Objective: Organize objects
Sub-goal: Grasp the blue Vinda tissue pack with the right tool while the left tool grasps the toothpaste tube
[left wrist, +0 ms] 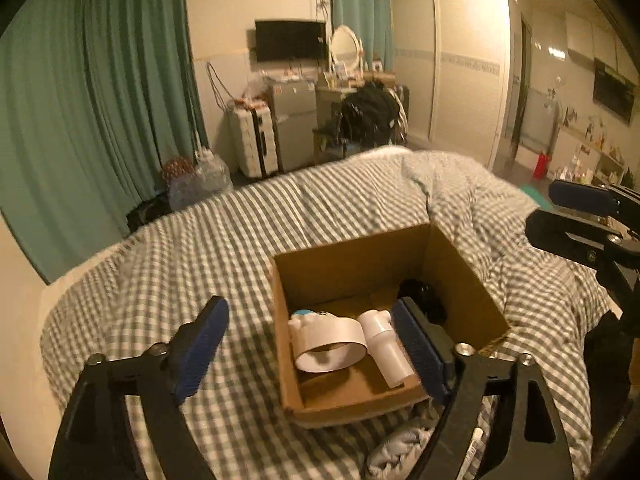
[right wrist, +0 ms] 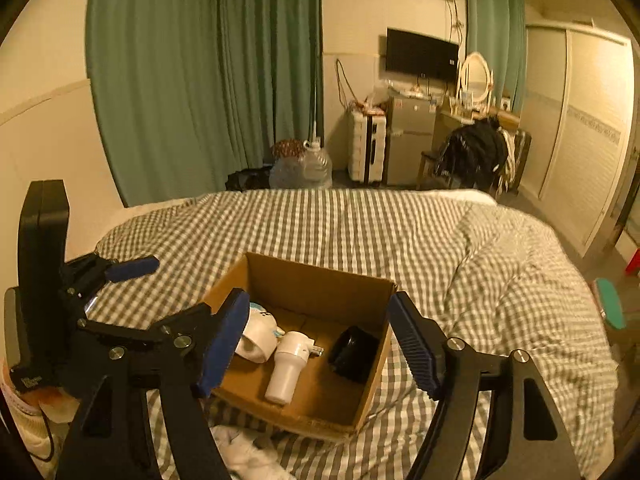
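Note:
An open cardboard box (left wrist: 352, 272) (right wrist: 316, 280) sits on a checkered bedspread. Inside it lie a white ring-shaped item with a blue-and-white piece (left wrist: 332, 344) (right wrist: 256, 340), a white cylindrical plug-like part (left wrist: 384, 348) (right wrist: 288, 368) and a black round object (left wrist: 424, 296) (right wrist: 354, 354). My left gripper (left wrist: 312, 344) hangs above the box's left side, jaws wide apart with nothing between the pads. My right gripper (right wrist: 318, 346) hovers over the box, open and gripping nothing. In the left wrist view it shows at the far right edge.
The checkered duvet (left wrist: 240, 232) (right wrist: 360, 224) covers the bed, bunched up on the right. Crumpled pale cloth (right wrist: 248, 452) lies at the box's near side. Beyond the bed stand green curtains (right wrist: 200, 80), a water jug (right wrist: 308, 164), a suitcase (right wrist: 366, 148) and a clothes-laden chair (right wrist: 476, 152).

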